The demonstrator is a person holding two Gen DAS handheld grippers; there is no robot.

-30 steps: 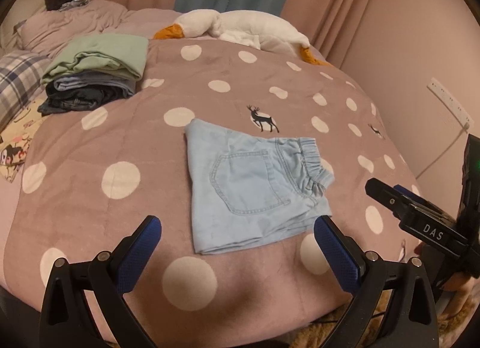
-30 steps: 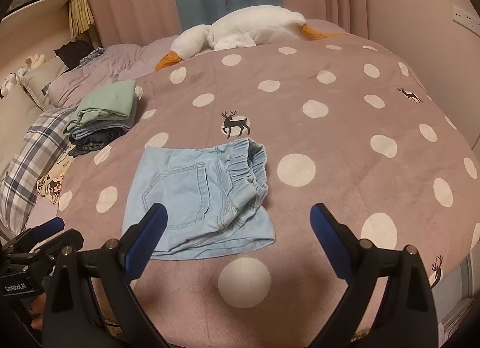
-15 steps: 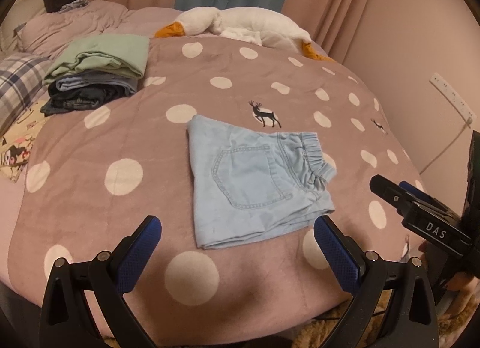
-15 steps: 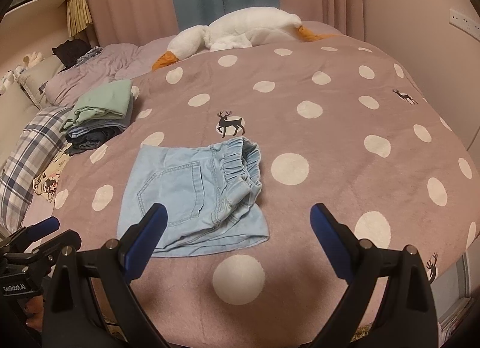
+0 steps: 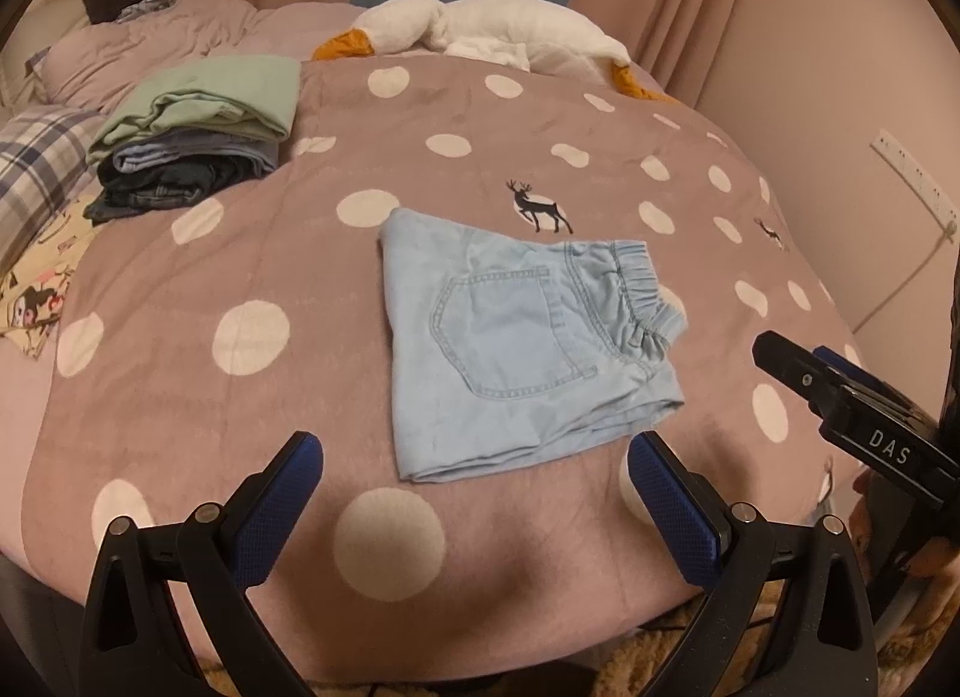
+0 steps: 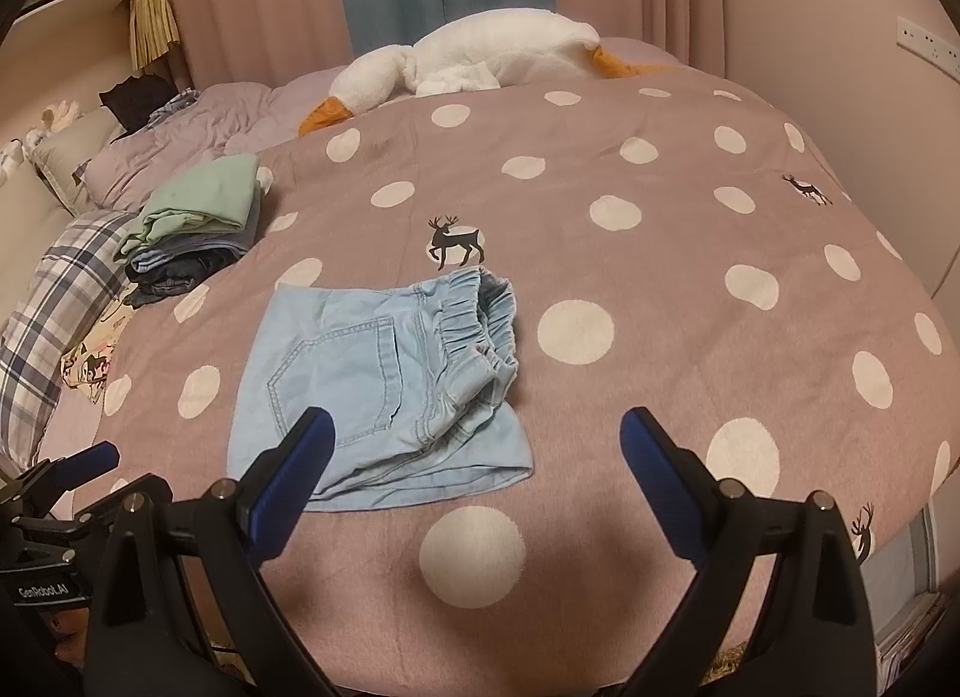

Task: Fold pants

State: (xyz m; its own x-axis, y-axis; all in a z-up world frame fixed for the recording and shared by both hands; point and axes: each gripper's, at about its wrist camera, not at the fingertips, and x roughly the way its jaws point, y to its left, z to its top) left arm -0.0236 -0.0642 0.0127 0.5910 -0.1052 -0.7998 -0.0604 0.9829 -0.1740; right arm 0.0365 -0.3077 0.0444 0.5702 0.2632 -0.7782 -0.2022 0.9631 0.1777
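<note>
the pants, pale blue denim, lie folded into a compact rectangle near the middle of the bed, back pocket up, elastic waistband bunched at the right side; both the left tongs and the right tongs hang spread wide over the near edge, grasping nothing; the cloth looks light and soft, limp enough to sag if lifted by one corner, so a pinch at the two near corners through all layers seems best; the waistband is thick and springy, probably the bulkiest grip; how many layers sit at the near hem is hard to tell; a stack of folded clothes rests well apart, far left.
</note>
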